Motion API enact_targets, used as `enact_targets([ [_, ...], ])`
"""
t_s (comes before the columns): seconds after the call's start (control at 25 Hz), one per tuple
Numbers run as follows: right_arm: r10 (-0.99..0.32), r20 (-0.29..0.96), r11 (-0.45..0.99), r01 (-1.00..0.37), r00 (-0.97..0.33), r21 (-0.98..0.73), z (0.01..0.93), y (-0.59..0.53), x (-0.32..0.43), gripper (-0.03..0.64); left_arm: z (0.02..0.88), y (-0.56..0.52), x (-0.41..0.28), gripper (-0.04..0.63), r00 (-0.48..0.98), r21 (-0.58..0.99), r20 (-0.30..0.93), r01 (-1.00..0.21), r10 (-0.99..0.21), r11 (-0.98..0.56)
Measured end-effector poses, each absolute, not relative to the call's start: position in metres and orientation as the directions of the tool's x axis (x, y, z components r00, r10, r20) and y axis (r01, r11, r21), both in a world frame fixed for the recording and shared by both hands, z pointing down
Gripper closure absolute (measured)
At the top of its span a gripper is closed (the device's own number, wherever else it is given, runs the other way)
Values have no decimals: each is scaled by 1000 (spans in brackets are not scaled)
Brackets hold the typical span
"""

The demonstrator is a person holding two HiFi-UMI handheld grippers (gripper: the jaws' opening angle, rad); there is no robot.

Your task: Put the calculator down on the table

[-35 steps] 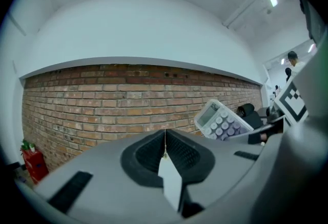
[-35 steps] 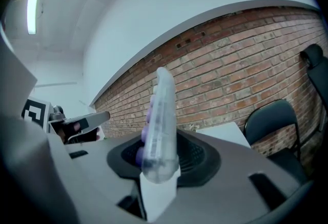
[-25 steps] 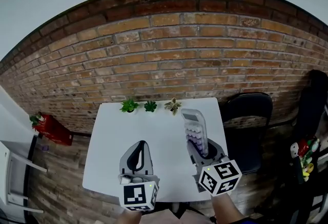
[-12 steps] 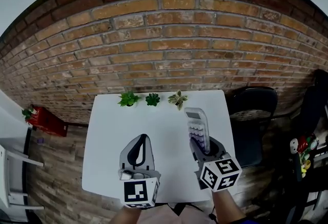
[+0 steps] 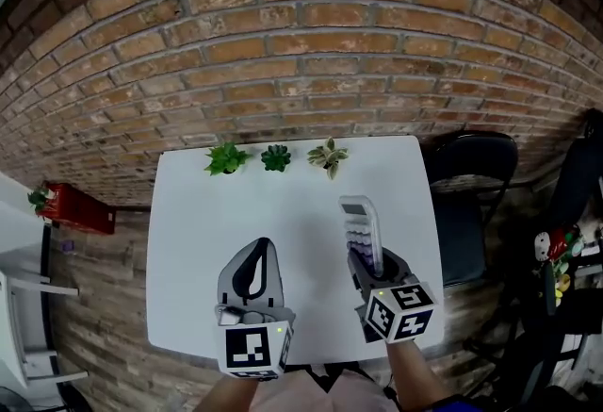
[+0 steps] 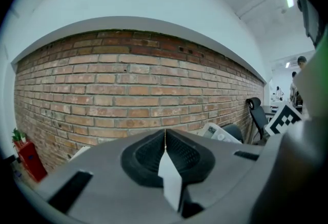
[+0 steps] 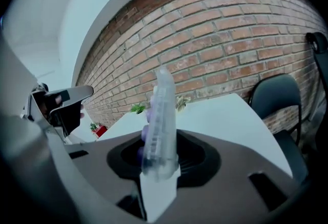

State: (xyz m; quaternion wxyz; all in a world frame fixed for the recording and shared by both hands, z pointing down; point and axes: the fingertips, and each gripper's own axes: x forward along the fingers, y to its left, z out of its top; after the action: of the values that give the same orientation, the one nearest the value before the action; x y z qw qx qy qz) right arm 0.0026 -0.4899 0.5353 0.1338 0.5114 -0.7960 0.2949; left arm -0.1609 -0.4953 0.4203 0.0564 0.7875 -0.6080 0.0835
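Observation:
A white calculator (image 5: pixel 360 226) with purple keys stands tilted over the right half of the white table (image 5: pixel 217 212). My right gripper (image 5: pixel 365 257) is shut on its lower end. In the right gripper view the calculator (image 7: pixel 160 115) shows edge-on, rising from between the pads. I cannot tell whether it touches the tabletop. My left gripper (image 5: pixel 259 250) hovers over the table's front left, shut with nothing in it. In the left gripper view its jaws (image 6: pixel 165 138) meet in a thin line, and the calculator (image 6: pixel 218 132) shows off to the right.
Three small potted plants (image 5: pixel 224 157) (image 5: pixel 276 156) (image 5: pixel 328 156) line the table's far edge against a brick wall. A black chair (image 5: pixel 468 176) stands right of the table. A red object (image 5: pixel 73 208) lies on the floor at left.
Both grippers have sunk toward the table, the right one carrying the calculator down with it. The grip on the calculator is unchanged and the left jaws stay shut.

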Motion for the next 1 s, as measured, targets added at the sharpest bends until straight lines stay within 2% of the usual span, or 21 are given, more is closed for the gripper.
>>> enact_targets([
  [0.52, -649, 647, 218, -913, -400, -345, 613, -476, 3, 482, 464, -502, -170, 580, 258, 10, 295, -964, -920, -267],
  [1.0, -613, 681, 147, -905, -400, -400, 639, -474, 1, 477, 485, -512, -172, 580, 267, 30, 328, -962, -906, -272],
])
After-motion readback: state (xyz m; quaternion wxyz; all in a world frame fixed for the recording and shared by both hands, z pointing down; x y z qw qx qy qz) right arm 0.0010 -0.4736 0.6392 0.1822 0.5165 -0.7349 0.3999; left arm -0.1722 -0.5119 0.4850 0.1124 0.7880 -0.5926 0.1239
